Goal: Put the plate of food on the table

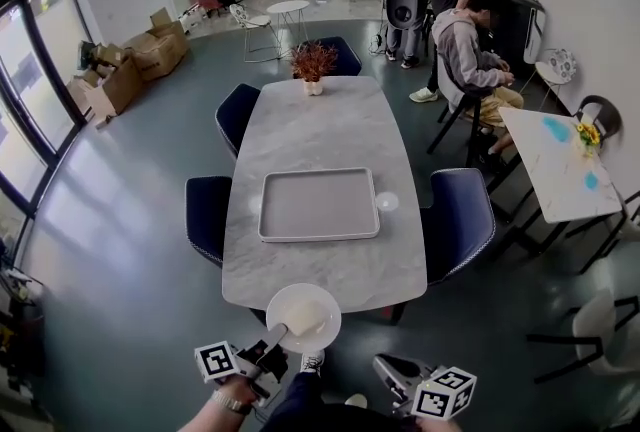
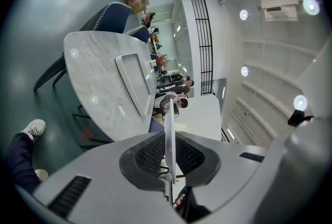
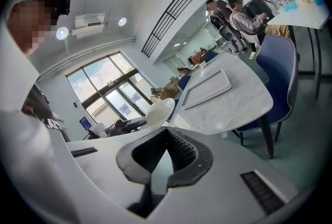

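Head view peers steeply down from the worktop's (image 1: pixel 320 120) near end. Both gripper views sit just off that end, tilted, facing along it. All three share the grey tray (image 1: pixel 318 205).

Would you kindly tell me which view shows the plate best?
The head view: the plate appears whole from above, pale food on it, held by the left gripper. The left gripper view shows only its thin edge between the jaws; the right gripper view shows it small and oblique.
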Available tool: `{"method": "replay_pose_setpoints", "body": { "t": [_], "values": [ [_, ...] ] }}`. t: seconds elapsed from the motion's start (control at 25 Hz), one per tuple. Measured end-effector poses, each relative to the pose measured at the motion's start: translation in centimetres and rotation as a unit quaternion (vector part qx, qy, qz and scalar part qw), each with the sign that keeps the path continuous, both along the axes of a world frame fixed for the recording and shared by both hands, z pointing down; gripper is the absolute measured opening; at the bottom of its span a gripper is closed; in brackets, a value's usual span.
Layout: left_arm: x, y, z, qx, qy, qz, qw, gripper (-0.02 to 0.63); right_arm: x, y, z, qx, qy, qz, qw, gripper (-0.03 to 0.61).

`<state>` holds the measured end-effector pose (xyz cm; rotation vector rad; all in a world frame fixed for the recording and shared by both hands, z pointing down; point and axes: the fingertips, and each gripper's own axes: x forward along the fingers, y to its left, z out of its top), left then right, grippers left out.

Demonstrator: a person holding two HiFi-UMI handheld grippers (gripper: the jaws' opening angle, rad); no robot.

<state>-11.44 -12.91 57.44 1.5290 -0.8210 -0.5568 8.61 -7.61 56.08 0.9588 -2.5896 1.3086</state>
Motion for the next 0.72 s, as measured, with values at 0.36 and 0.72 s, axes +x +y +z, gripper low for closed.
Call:
{"method": "replay_pose_setpoints", "body": {
  "t": [0.36, 0.72],
  "values": [
    [-2.8, -7.9, 0.8, -0.002, -0.005, 0.014, 0.9999, 0.034, -2.6, -4.8, 0.0, -0.003, 0.000, 0.022, 1.000, 0.011],
    [-4.6, -16.0, 3.6, -0.030, 0.002, 0.009, 0.9995, 0.034, -2.4, -6.8, 1.0, -0.008, -0.005, 0.068, 0.998, 0.011]
  ]
}}
